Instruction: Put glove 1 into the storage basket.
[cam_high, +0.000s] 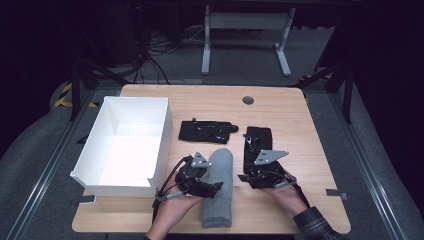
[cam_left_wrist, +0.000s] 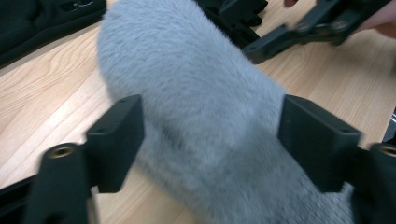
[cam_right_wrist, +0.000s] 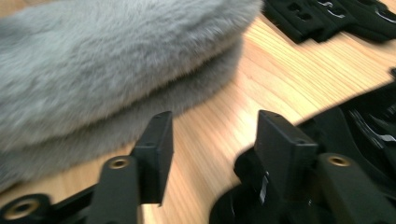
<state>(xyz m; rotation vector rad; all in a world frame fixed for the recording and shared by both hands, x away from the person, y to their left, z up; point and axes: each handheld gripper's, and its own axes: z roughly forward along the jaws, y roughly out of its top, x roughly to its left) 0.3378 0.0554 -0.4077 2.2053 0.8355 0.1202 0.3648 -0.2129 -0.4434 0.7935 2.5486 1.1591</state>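
- The folded grey fleecy towel (cam_high: 218, 187) lies on the light wooden table (cam_high: 310, 130) near the person's edge, long axis running from the person away toward the far side.
- The left gripper (cam_high: 212, 189) sits hard against the towel's left flank; in the left gripper view its jaws stand wide on either side of the grey bulk (cam_left_wrist: 205, 116), pads apart from the pile, nothing clamped.
- The right gripper (cam_high: 244, 177) hangs just off the towel's right flank, jaws parted about halfway; in the right gripper view only bare wood lies between them and the towel (cam_right_wrist: 107, 79) shows up and to the left, clear of the pads.
- So the towel is between the two hands, and the left gripper is the nearer, already straddling it; the right would have to swing toward the towel to bite.
- Under and beyond the right gripper lies a black folded garment with pale print (cam_high: 257, 145), touching or nearly touching the gripper's underside; a stray pinch could catch it.
- A second black garment (cam_high: 207, 131) lies flat beyond the towel's far end, apart from it.
- The open white cardboard box (cam_high: 95, 150) stands at the left, one low wall nearest the person, just beside the left gripper.
- Judging by this, the way from towel to box looks free, apart from the left gripper's own cable.
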